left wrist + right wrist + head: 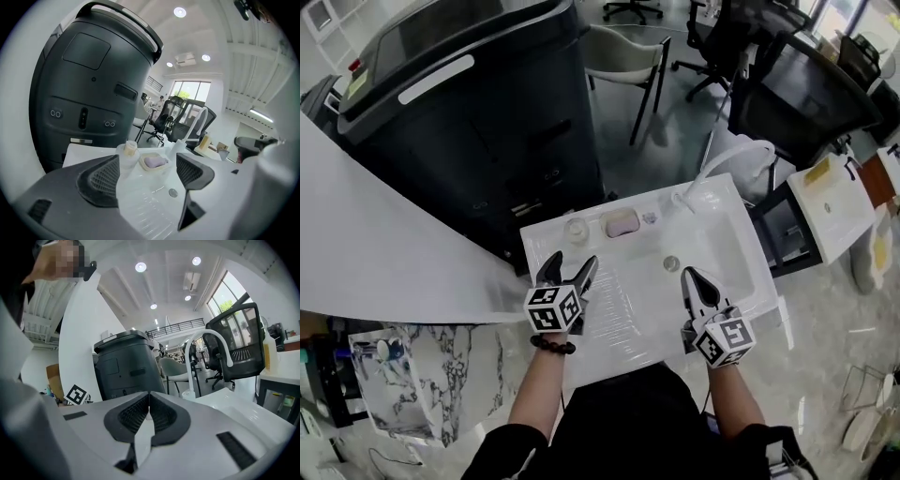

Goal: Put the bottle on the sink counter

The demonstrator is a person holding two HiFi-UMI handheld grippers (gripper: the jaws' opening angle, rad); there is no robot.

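A small clear bottle (pixel 576 230) with a pale cap stands upright on the back rim of the white sink (pixel 731 234), next to a soap dish (pixel 620 223). My left gripper (pixel 569 268) hangs open just short of the bottle, and nothing is between its jaws. In the left gripper view the bottle (pixel 127 153) stands beyond the left jaw, partly hidden by it, with the soap dish (pixel 153 162) to its right; the gripper (pixel 147 174) is open. My right gripper (pixel 690 278) is shut and empty over the basin; in its own view the gripper (pixel 148 401) has its pads pressed together.
A drain (pixel 671 263) sits in the basin, and a white arched faucet (pixel 733 153) rises at the back right corner. A large dark machine (pixel 459 103) stands behind the sink. A white curved panel (pixel 375 244) lies to the left; chairs (pixel 628 52) and a second white sink (pixel 830 202) are farther off.
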